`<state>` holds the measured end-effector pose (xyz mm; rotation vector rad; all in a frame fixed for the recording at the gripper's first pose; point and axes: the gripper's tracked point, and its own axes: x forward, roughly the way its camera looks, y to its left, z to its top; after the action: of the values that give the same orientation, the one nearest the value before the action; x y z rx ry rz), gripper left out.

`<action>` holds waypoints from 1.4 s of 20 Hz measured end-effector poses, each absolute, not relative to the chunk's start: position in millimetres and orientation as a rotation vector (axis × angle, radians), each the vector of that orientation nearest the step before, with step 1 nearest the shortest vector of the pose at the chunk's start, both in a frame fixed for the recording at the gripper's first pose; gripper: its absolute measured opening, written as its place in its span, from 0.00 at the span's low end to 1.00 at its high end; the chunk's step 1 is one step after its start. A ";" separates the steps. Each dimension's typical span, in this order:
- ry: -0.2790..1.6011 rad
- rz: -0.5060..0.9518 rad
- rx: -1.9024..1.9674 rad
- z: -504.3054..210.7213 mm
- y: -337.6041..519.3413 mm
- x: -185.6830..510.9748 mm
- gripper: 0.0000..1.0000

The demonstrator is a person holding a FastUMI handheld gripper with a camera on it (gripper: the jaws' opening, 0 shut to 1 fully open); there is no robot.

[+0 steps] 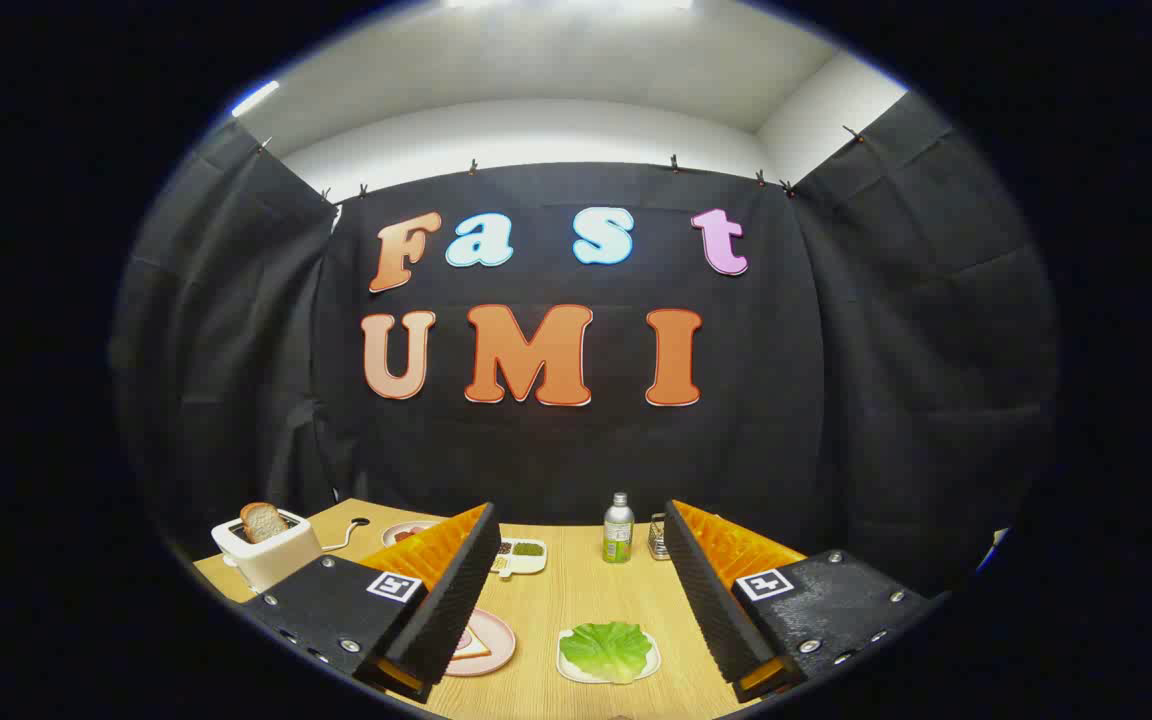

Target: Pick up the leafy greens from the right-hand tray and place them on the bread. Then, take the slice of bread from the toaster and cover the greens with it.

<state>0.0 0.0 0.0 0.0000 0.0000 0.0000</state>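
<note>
Wooden table [576, 610] carries: white toaster [264, 556] far left, pink plate [484, 642] by left finger, white tray [576, 668] between fingers, sectioned dish [520, 556], bottle [618, 528] and small metal holder [658, 538], possibly a shaker rack, at back. Another plate [398, 531] sits partly hidden behind left finger.

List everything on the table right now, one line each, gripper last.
leafy greens: one, green, on a white tray between the fingers
white tray: one, under the greens
pink plate: one, holding bread, partly behind the left finger
toaster: one, white, far left
bread slice: one, brown, sticking up from the toaster
divided dish: one, white, dark and green contents, beyond the fingers
bottle: one, silver cap, green label, at the back
small metal holder: one, beside the bottle
table: one, light wood
gripper: one, fingers open, holding nothing
</note>
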 end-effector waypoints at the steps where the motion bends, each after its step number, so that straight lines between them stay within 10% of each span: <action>1: 0.000 -0.009 -0.001 0.6 -1.6 -2.7 0.98; 28: -0.003 0.055 -0.018 11.2 -0.6 -16.3 0.98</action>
<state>-16.3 -0.6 11.2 -0.0175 -0.0026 0.0552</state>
